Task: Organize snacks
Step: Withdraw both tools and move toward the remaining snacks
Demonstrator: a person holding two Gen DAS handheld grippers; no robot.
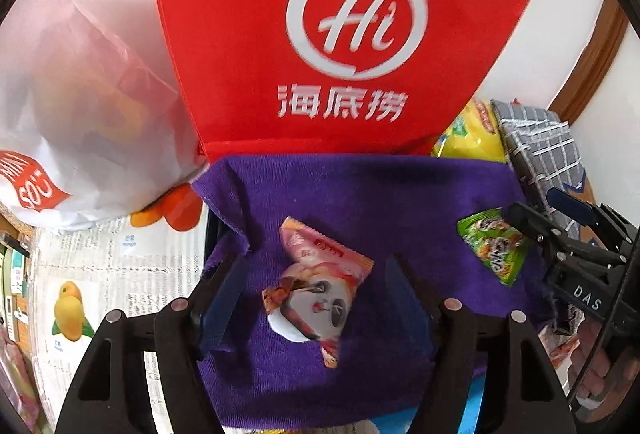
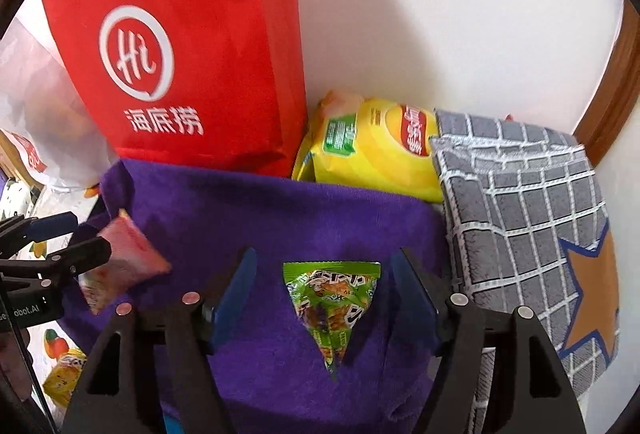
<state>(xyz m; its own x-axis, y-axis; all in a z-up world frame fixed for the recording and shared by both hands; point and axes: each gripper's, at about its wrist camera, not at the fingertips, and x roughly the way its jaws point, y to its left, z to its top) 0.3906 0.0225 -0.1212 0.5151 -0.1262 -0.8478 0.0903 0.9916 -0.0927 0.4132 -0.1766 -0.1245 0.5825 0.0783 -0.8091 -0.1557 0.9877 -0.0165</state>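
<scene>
A pink snack packet with a panda face (image 1: 316,290) lies on a purple cloth (image 1: 360,193). My left gripper (image 1: 316,274) is open, its blue fingers on either side of the packet. A green triangular snack packet (image 2: 334,306) lies on the same purple cloth (image 2: 280,218). My right gripper (image 2: 324,282) is open around it. The green packet (image 1: 494,248) and the right gripper (image 1: 532,230) also show at the right of the left wrist view. The pink packet (image 2: 124,258) and the left gripper (image 2: 76,238) show at the left of the right wrist view.
A red "Hi" bag (image 1: 340,33) stands behind the cloth against the wall. A white plastic bag (image 1: 80,105) sits to its left. A yellow chip bag (image 2: 376,149) and a grey checked cloth with an orange star (image 2: 528,218) lie to the right. Fruit-printed paper (image 1: 100,274) covers the table at left.
</scene>
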